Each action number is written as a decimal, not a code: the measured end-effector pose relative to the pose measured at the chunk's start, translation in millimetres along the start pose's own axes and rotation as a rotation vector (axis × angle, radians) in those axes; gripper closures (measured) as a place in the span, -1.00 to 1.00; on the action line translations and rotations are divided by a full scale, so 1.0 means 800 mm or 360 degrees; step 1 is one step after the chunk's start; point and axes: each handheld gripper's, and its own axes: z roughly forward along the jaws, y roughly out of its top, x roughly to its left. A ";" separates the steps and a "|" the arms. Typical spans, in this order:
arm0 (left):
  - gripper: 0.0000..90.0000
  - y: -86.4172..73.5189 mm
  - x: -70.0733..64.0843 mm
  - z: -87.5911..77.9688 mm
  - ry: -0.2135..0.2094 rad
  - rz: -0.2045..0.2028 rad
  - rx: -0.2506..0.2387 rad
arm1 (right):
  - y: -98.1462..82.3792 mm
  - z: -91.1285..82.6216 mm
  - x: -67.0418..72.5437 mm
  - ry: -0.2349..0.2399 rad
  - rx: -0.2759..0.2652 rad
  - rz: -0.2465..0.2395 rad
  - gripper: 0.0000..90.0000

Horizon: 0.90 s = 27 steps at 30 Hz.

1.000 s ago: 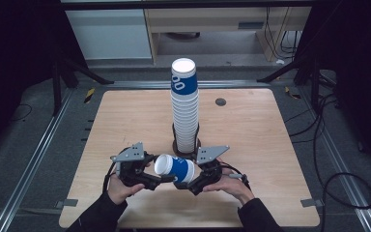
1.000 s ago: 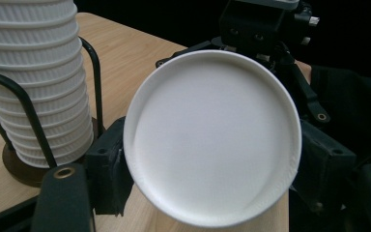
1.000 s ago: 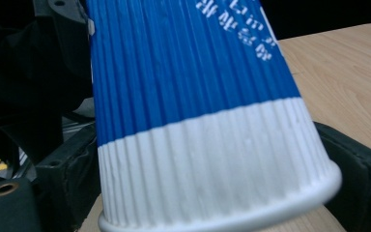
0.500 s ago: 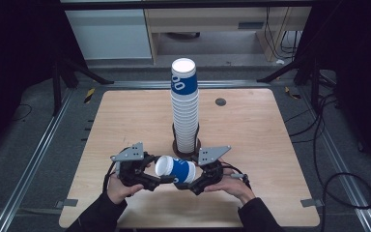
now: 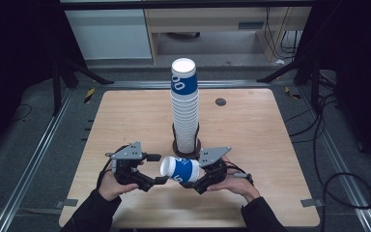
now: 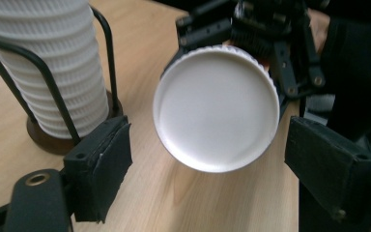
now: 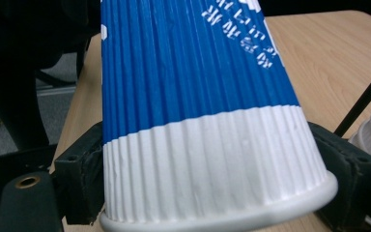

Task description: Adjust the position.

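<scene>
A blue-and-white ribbed paper cup [image 5: 181, 170] lies on its side above the table's near edge, between my two grippers. My right gripper [image 5: 199, 175] has just been closing and is shut on the cup's wide rim end [image 7: 212, 193], with a pad [image 7: 79, 179] pressed against each side. The cup's white bottom [image 6: 217, 108] faces my left gripper [image 5: 157, 169], which stands open. Its pads [image 6: 101, 169] flank the bottom with a gap on each side. A tall stack of upturned cups [image 5: 184, 108] stands in a wire holder at the table's middle.
The holder's dark round base [image 6: 48, 137] and wire uprights sit just beyond the held cup. A small dark disc [image 5: 220, 101] lies at the far right of the wooden table [image 5: 270, 145]. Metal rails and cables run along the floor on both sides.
</scene>
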 end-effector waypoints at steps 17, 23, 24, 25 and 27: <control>-0.58 -0.015 -0.003 0.042 -0.0008 0.0058 0.0322 | -0.006 0.028 0.013 0.0009 0.0246 -0.0127 -0.66; -0.47 -0.017 -0.004 0.049 -0.0044 0.0068 0.0378 | -0.007 0.033 0.016 0.0018 0.0297 -0.0159 -0.67; -0.46 -0.018 -0.004 0.049 -0.0054 0.0063 0.0379 | -0.007 0.033 0.016 0.0018 0.0303 -0.0164 -0.67; -0.45 -0.018 -0.004 0.049 -0.0058 0.0062 0.0374 | -0.008 0.034 0.016 0.0021 0.0308 -0.0162 -0.67; -0.44 -0.018 -0.003 0.049 -0.0069 0.0057 0.0375 | -0.008 0.034 0.016 0.0026 0.0310 -0.0166 -0.67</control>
